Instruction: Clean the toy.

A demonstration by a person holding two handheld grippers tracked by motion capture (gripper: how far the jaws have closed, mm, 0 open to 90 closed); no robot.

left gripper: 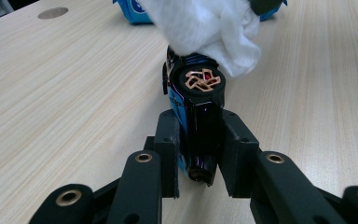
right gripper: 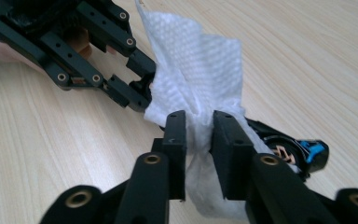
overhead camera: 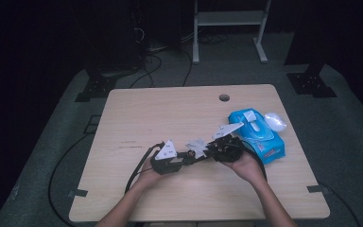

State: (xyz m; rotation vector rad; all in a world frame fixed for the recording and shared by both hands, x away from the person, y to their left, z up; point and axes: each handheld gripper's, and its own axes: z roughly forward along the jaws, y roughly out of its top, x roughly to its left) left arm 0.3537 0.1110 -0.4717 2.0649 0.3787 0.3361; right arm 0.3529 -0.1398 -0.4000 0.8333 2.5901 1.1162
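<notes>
left tongs (left gripper: 198, 154) clamp toy car (left gripper: 193, 98) | right tongs (right gripper: 199, 140) pinch wipe (right gripper: 196, 70) | wipe pack (overhead camera: 256, 135) nearby

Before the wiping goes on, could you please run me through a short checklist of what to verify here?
1. Left gripper clamps the toy car between its jaws: ok.
2. Right gripper pinches the white wipe: ok.
3. Wipe lies against the car: ok, it drapes over the far end.
4. Car lifted off the table: cannot tell.
5. Blue wipe pack lies apart from both grippers: ok, just beyond the right hand.
</notes>
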